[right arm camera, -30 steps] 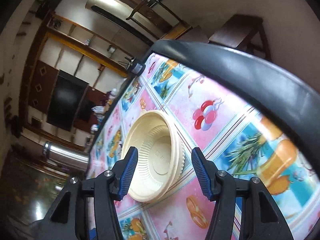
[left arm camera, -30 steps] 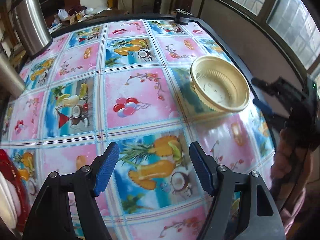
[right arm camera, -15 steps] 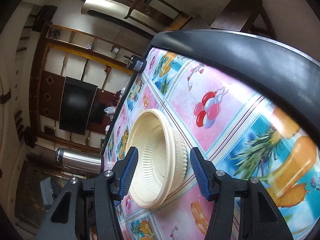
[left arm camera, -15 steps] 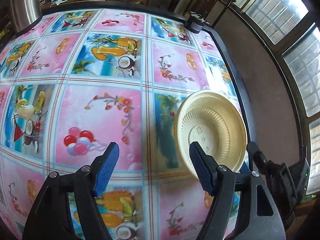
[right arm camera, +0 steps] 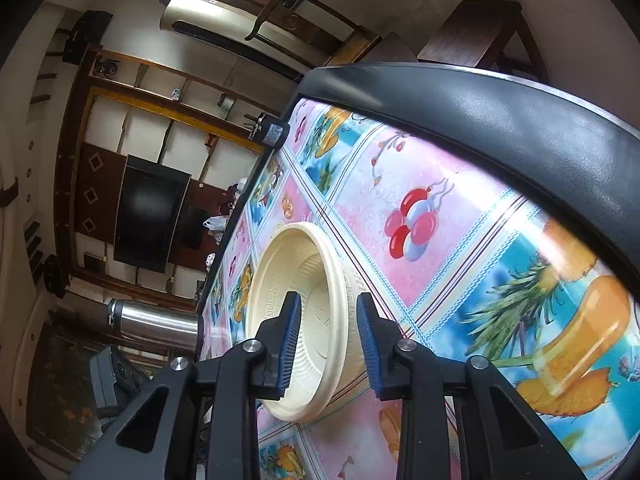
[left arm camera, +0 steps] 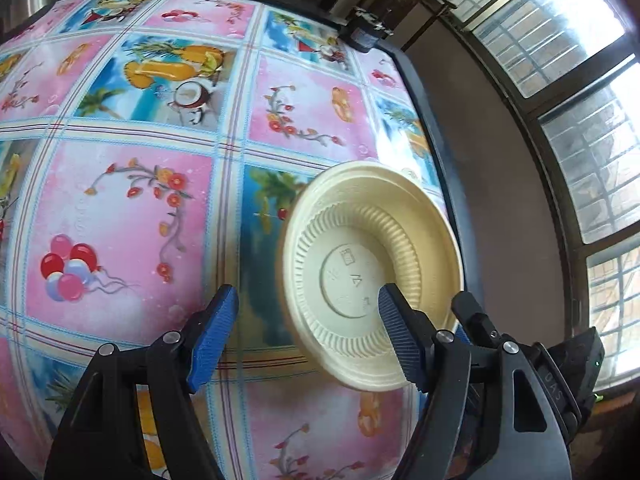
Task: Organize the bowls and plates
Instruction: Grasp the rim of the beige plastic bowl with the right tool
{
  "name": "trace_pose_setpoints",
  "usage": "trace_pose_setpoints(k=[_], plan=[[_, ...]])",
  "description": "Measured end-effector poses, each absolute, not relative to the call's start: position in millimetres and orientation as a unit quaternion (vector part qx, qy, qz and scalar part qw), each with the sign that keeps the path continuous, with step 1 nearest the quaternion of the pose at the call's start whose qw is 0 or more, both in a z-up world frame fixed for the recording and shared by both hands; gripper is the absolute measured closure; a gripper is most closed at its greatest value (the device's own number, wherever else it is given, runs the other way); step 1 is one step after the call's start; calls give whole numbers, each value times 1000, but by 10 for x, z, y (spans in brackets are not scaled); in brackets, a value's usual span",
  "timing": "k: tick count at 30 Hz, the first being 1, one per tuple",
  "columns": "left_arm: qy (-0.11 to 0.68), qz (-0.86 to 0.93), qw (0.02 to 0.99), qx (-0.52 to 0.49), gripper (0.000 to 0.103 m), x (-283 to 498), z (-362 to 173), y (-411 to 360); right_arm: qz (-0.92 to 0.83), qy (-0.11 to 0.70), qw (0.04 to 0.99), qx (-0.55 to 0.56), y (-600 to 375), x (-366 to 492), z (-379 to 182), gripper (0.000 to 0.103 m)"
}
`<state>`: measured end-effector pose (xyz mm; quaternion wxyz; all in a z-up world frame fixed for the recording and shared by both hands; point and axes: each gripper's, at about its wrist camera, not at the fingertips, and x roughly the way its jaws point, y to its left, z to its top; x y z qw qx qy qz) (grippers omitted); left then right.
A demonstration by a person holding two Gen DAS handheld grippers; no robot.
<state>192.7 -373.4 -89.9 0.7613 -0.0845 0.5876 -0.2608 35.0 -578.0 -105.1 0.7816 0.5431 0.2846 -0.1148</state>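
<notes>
Over at the left, the steel flask is lying across the far side of the table in the right wrist view, its brushed metal catching the light; no label on it is showing. The vinyl tablecloth is glistening under the window light, its squares printed with balloons, flower sprigs, coconuts and fruit drinks, and a black padded rim is running round the table's edge.

The left gripper is hanging with its ribbed blue pads spread wide, gripping nothing; its right pad is overlapping the near edge of the bowl in the picture, but whether it is touching I cannot tell. The cream plastic bowl is sitting near the table's right-hand edge, empty, with fine radial ribs round its inner wall and a flat round base. Moulded marks are showing on that base, a small boxed symbol and something like "71", too faint to read surely. A Greek-key band is running round its rim in the right wrist view.

The right gripper is straddling the bowl's near rim, one blue pad inside and one outside against the wall, the fingers drawn in on the plastic. A small dark cylindrical object is standing at the far corner, its label unreadable.
</notes>
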Motion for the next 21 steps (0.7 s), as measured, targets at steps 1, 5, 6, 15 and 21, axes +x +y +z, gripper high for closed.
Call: trace_pose_setpoints(k=[1,5,6,15,21], plan=[[587,-266,760,-80,31,1914,-899,-3750,-115,285,781,543,-5780,356,-1054,73],[597,-269,751,-88,31,1935,-981,-3779,-117,286,780,544,-5786,360,-1074,73],[595,-269,752,-87,31,1934,-984,-3778,-120,285,780,543,-5792,358,-1076,73],[562,-262,781,-74,35,2002,-822,-3815,-128,291,781,537,-5786,398,-1104,70],[568,-260,779,-55,59,2020,-894,-3850,-127,295,783,533,-5768,434,-1112,73]])
